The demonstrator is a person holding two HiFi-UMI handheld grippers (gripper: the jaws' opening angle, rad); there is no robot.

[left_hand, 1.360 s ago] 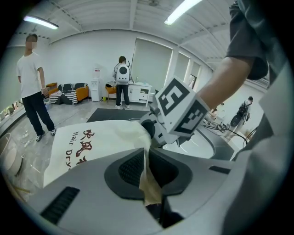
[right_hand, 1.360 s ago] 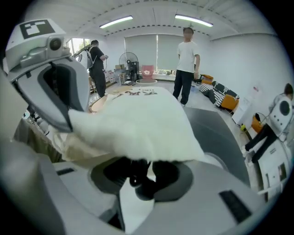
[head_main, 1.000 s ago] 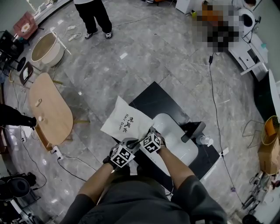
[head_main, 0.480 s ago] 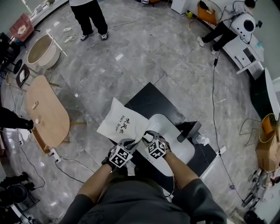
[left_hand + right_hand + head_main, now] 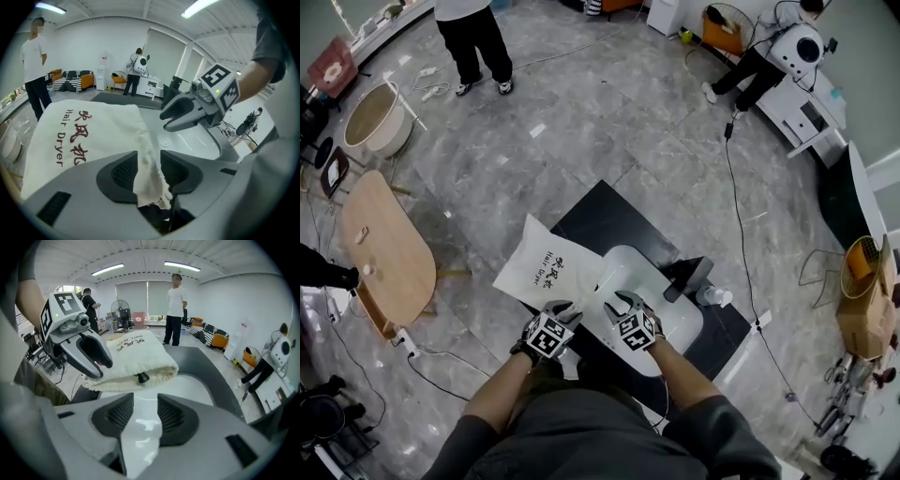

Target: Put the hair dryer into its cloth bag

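The white cloth bag (image 5: 546, 270) printed "Hair Dryer" lies on the black table (image 5: 619, 217), its mouth resting on a white oval tray (image 5: 661, 305). The black hair dryer (image 5: 688, 278) lies at the tray's far right edge, apart from both grippers. My left gripper (image 5: 565, 310) is at the bag's near edge. In the left gripper view, the bag's (image 5: 79, 140) bunched hem hangs loosely between the opening jaws of that gripper (image 5: 149, 158). My right gripper (image 5: 614, 302) hovers over the bare tray (image 5: 187, 385), open and empty (image 5: 145, 401). A black cord stopper (image 5: 142, 378) shows at the bag's mouth.
A small clear bottle (image 5: 713, 296) lies beside the hair dryer. An oval wooden table (image 5: 380, 253) stands to the left on the grey stone floor. A cable (image 5: 741, 216) runs across the floor at right. People stand far off at the room's top edge.
The two grippers, close together at the bag's mouth before, have parted. The right one slid rightwards over the tray, and the left one sank a little and loosened on the hem.
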